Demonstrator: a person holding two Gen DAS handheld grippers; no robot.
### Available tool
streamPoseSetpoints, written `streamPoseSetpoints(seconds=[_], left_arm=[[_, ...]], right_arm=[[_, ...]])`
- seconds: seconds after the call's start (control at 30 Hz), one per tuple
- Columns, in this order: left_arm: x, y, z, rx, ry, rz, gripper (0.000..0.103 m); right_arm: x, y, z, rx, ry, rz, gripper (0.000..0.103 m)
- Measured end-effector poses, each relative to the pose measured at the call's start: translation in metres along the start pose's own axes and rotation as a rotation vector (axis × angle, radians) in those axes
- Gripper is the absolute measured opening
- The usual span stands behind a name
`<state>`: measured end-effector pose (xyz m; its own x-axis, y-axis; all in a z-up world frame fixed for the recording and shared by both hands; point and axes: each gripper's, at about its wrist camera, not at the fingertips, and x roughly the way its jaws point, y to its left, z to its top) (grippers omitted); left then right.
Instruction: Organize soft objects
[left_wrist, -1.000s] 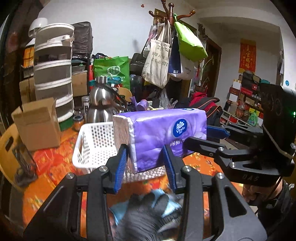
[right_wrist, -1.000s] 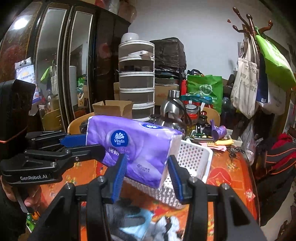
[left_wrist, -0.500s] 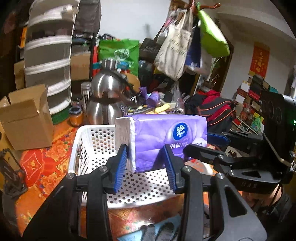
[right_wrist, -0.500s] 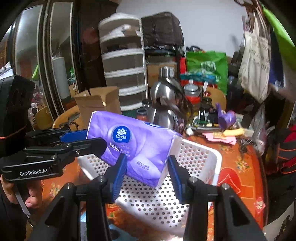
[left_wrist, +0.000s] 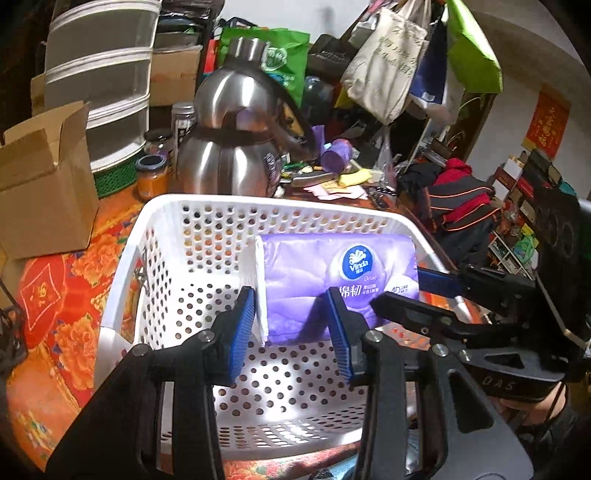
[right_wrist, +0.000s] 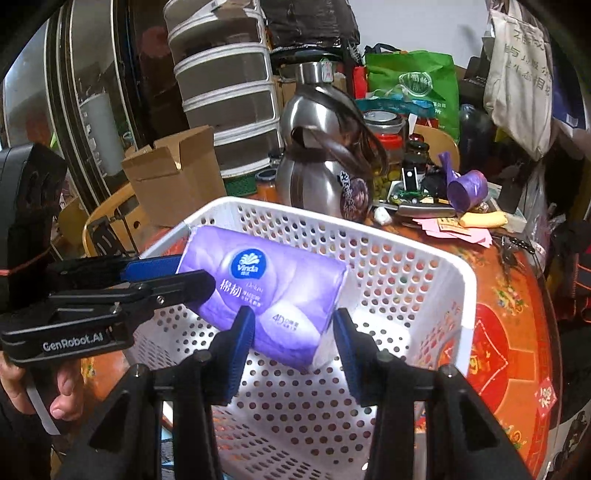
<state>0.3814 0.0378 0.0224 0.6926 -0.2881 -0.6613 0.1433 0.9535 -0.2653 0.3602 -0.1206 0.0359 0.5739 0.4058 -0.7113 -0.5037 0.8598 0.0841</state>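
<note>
1. Now the purple tissue pack (left_wrist: 332, 280) hangs inside the white basket (left_wrist: 155, 236), seemingly just above its floor.
2. The left gripper (left_wrist: 291, 328) and right gripper (right_wrist: 291, 339) each pinch an end.
3. Lower both level, then release together.

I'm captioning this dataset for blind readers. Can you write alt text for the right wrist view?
A purple plastic-wrapped Vinda tissue pack is held inside a white perforated plastic basket, gripped at opposite ends by the right claw and the left claw. Behind the basket, a steel kettle stands on the orange floral tablecloth.
</note>
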Motion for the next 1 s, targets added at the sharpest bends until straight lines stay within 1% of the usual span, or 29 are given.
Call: streamPoseSetpoints(seconds=[0.03, 0.1, 0.13, 0.17, 0.2, 0.23, 0.27, 0.37, 0.47, 0.73, 0.87, 0.93, 1.0], left_arm=[[0.004, 0.002, -0.001, -0.006, 0.006, 0.007, 0.037], [0.008, 0.006, -0.003, -0.022, -0.002, 0.015, 0.044], [0.008, 0.008, -0.004, -0.026, 0.000, 0.025, 0.051], [0.009, 0.008, -0.004, -0.027, 0.006, 0.031, 0.058], [0.007, 0.008, -0.007, -0.022, 0.005, 0.035, 0.061], [0.004, 0.007, -0.009, -0.011, -0.004, 0.047, 0.064], [0.000, 0.006, -0.011, -0.004, -0.012, 0.056, 0.066], [-0.011, 0.007, -0.013, -0.012, -0.025, 0.051, 0.071], [-0.023, 0.007, -0.016, -0.019, -0.037, 0.061, 0.074], [-0.058, 0.005, -0.033, -0.014, -0.063, 0.060, 0.075], [-0.082, -0.004, -0.049, 0.008, -0.084, 0.061, 0.075], [-0.096, -0.011, -0.061, 0.014, -0.089, 0.078, 0.076], [-0.113, -0.016, -0.076, 0.016, -0.115, 0.062, 0.077]], right_arm=[[0.001, 0.003, -0.001, -0.012, 0.005, -0.026, 0.043], [0.004, 0.004, -0.003, -0.022, 0.023, -0.082, 0.044], [0.004, 0.003, -0.004, -0.018, 0.027, -0.090, 0.045], [0.003, 0.002, -0.005, -0.009, 0.029, -0.093, 0.052], [0.001, 0.001, -0.006, -0.001, 0.029, -0.090, 0.062], [-0.001, -0.001, -0.007, 0.010, 0.025, -0.090, 0.066], [-0.005, -0.003, -0.008, 0.026, 0.018, -0.091, 0.068], [-0.015, -0.005, -0.009, 0.058, 0.006, -0.075, 0.069], [-0.022, -0.002, -0.011, 0.060, 0.001, -0.087, 0.071], [-0.044, 0.010, -0.025, 0.106, -0.029, -0.083, 0.073], [-0.064, 0.021, -0.038, 0.106, -0.073, -0.089, 0.073], [-0.078, 0.027, -0.050, 0.107, -0.101, -0.081, 0.074], [-0.092, 0.033, -0.063, 0.109, -0.128, -0.066, 0.077]])
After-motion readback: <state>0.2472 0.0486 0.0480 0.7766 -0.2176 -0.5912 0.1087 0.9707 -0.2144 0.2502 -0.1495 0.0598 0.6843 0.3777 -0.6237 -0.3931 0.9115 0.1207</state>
